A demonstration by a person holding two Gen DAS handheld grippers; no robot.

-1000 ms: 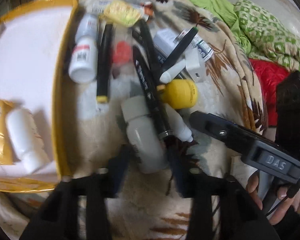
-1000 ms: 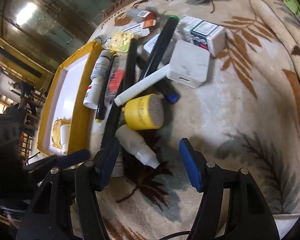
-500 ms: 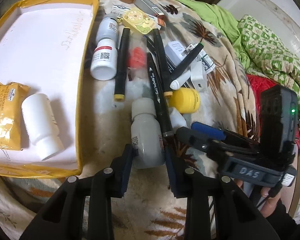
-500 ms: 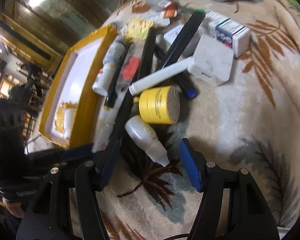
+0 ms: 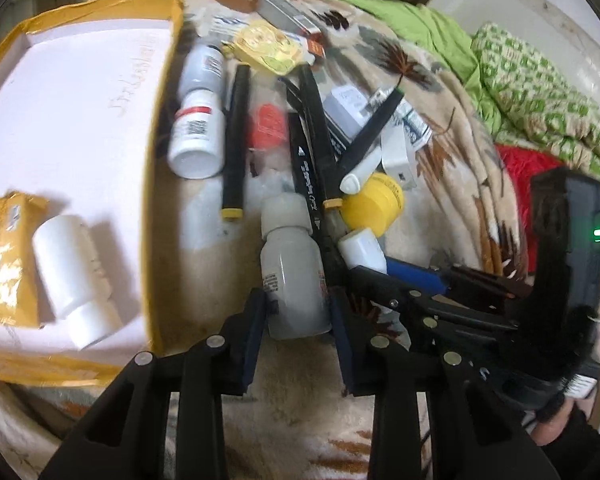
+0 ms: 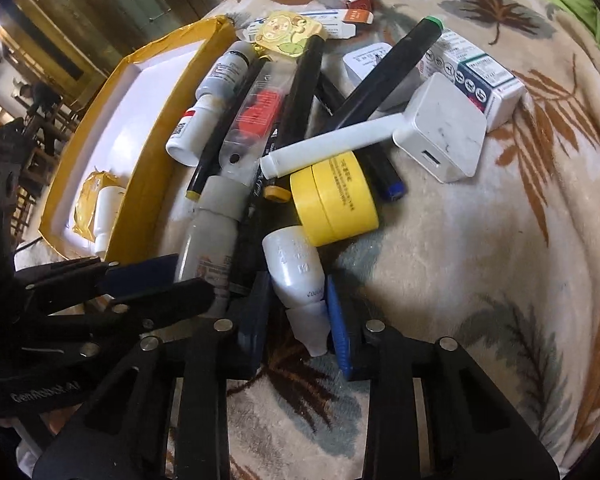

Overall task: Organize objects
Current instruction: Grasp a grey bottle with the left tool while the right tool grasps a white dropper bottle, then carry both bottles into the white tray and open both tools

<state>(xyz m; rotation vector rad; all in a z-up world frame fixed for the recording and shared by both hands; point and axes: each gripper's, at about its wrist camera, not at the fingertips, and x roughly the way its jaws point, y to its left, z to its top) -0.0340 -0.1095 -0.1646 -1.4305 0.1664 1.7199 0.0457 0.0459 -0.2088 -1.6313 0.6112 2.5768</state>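
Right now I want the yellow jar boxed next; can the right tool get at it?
Probably not yet: the right tool is closing around a small white dropper bottle. The yellow jar lies just beyond, with a white marker resting over it.

A yellow-edged white cardboard tray (image 5: 156,184) lay on the left of the leaf-patterned blanket (image 6: 460,260), with a white plastic bottle (image 5: 74,276) and a yellow foil packet (image 5: 4,256) in it. Right of it lay a heap of markers and bottles. A round yellow plastic jar (image 6: 336,200) lay just behind a small white dropper bottle (image 6: 300,276).
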